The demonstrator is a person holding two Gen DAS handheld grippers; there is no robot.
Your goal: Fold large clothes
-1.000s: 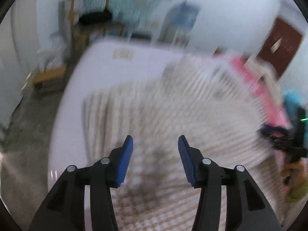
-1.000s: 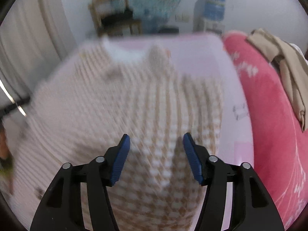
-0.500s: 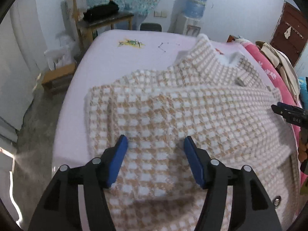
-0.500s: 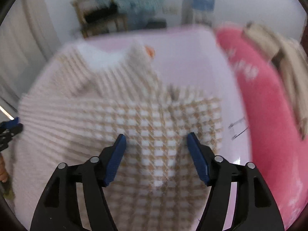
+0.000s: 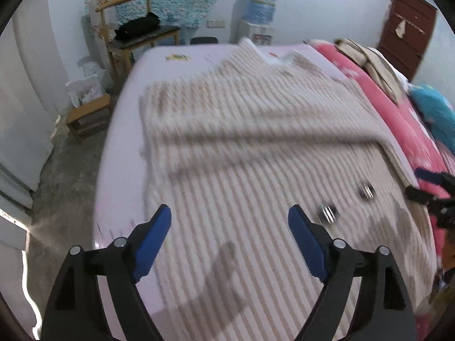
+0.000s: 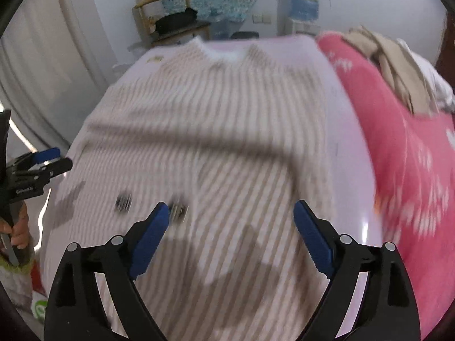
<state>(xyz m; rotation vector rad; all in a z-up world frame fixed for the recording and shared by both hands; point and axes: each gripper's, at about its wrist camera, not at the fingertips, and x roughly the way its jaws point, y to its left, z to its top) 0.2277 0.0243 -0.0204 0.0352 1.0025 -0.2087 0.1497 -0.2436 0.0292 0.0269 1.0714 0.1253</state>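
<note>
Sweater lies spread on bed, below and ahead of both hand-held grippers; collar at far end, fold line across middle, two buttons near right finger of left one. Picture blurred, details unsure.

Left hand-held gripper: jaws opening, wide, nothing between, above cloth.

Right hand-held gripper: same, opening, empty.

Step, my judgement: one fold released, both free. Next: choose near hem or side edge, go down, pinch both corners, carry toward collar.

Pink blanket at right of right one.
</note>
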